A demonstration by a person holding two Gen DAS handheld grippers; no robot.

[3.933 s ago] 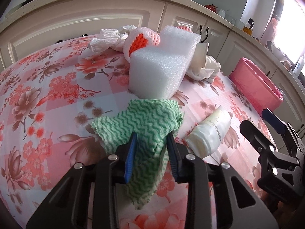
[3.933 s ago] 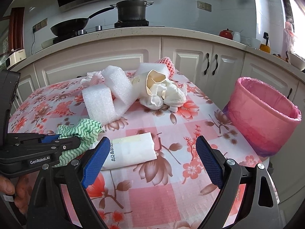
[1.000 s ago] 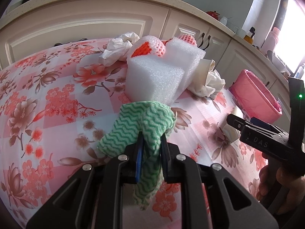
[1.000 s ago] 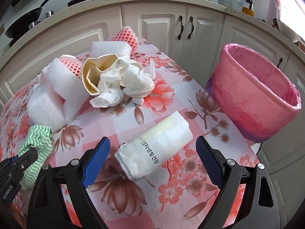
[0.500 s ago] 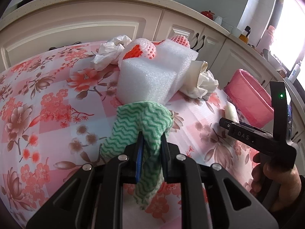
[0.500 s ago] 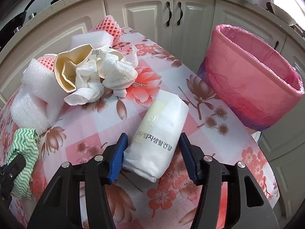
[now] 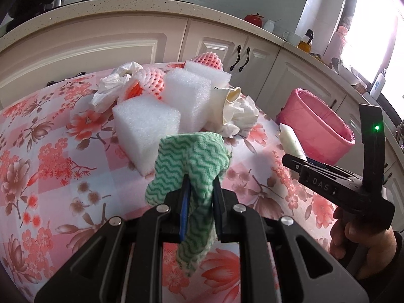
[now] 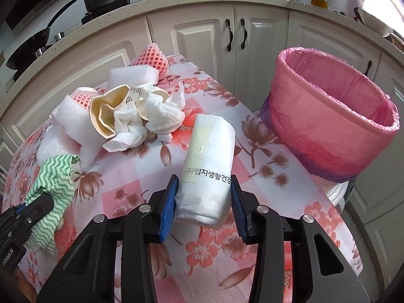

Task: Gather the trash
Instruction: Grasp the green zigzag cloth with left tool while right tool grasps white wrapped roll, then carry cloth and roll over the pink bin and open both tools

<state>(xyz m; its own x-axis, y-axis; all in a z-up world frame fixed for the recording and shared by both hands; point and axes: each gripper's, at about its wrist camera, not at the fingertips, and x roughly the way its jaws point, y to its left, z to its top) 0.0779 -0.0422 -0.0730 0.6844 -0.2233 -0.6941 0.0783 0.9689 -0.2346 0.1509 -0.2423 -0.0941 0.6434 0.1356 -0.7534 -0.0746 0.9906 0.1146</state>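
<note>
white plastic-wrapped roll (image 8: 208, 171) sits clamped in the right hand-held gripper (image 8: 205, 202), just left of the pink bin (image 8: 335, 131). left hand-held gripper (image 7: 199, 209) pinches the green cloth (image 7: 194, 161). lift the roll clear, carry it over the bin rim, then release.

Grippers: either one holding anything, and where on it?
Left gripper pinches the green cloth mid-fold, ends hanging free. Right gripper clamps the white packet across its near end.
</note>
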